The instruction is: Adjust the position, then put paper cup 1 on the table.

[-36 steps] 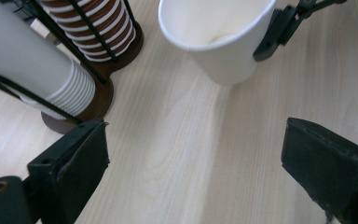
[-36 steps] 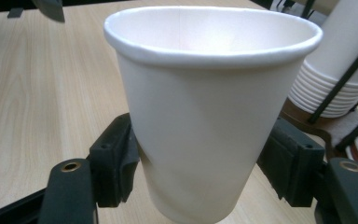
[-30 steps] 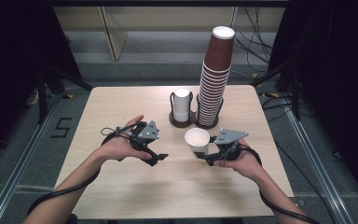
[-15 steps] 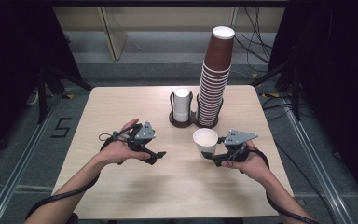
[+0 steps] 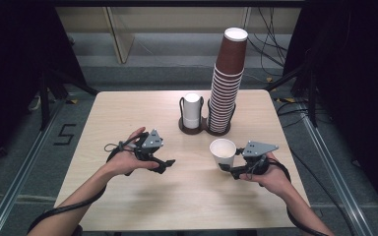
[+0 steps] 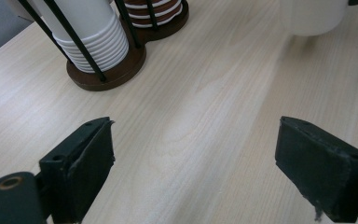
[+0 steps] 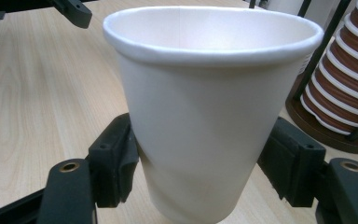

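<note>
A white paper cup [image 5: 222, 151] stands upright just above the wooden table [image 5: 128, 113], right of centre. My right gripper [image 5: 228, 168] is shut on its lower wall; in the right gripper view the two pads [image 7: 116, 161] press the cup [image 7: 200, 93] from both sides. My left gripper [image 5: 165, 164] hovers low over the table left of centre. It is open and its jaws have just been closing a little. Bare wood lies between its pads [image 6: 81, 161] in the left gripper view.
A dark wire holder [image 5: 204, 129] at the table's back centre carries a short stack of white cups [image 5: 192, 112] and a tall stack of brown cups [image 5: 225, 83]. The floor around is dark, with cables at the right.
My right gripper has carried the white cup to the right, away from the table's centre. The left hand has hardly moved.
</note>
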`<state>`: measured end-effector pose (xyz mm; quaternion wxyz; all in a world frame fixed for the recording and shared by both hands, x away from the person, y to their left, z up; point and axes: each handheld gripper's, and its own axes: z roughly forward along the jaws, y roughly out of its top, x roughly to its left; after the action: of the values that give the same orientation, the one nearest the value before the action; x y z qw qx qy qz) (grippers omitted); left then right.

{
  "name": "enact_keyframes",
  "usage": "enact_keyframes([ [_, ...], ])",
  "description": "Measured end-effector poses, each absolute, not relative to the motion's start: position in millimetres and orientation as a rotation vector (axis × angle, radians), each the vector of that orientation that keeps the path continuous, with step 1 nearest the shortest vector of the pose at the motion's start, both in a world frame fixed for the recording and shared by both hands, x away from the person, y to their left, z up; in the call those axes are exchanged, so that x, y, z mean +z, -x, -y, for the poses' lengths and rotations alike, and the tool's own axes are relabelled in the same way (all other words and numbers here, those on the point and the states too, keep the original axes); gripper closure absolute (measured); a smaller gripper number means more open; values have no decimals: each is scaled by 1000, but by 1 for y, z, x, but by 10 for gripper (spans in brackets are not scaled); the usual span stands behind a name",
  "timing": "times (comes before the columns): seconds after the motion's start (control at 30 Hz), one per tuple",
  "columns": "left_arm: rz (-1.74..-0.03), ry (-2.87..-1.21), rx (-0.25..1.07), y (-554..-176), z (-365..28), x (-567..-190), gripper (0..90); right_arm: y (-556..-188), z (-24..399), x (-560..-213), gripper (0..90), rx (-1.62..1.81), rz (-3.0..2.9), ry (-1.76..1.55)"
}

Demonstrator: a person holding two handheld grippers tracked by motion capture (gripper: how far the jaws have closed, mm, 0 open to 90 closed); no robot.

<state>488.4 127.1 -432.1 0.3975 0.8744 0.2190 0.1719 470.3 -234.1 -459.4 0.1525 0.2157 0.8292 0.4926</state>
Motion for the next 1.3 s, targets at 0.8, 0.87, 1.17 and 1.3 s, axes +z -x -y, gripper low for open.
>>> enact_keyframes([
  [0.8,-591,-2200,436,-487,-133,-435,117,-467,243,-465,329,1421,-2432,-585],
  [0.87,-590,-2205,438,-487,-132,-434,117,-468,244,-465,328,1415,-2428,-569],
  [1.17,-581,-2218,432,-491,-129,-437,118,-464,251,-470,328,1405,-2458,-616],
  [1.3,-582,-2217,421,-492,-129,-438,118,-463,254,-471,328,1389,-2450,-611],
])
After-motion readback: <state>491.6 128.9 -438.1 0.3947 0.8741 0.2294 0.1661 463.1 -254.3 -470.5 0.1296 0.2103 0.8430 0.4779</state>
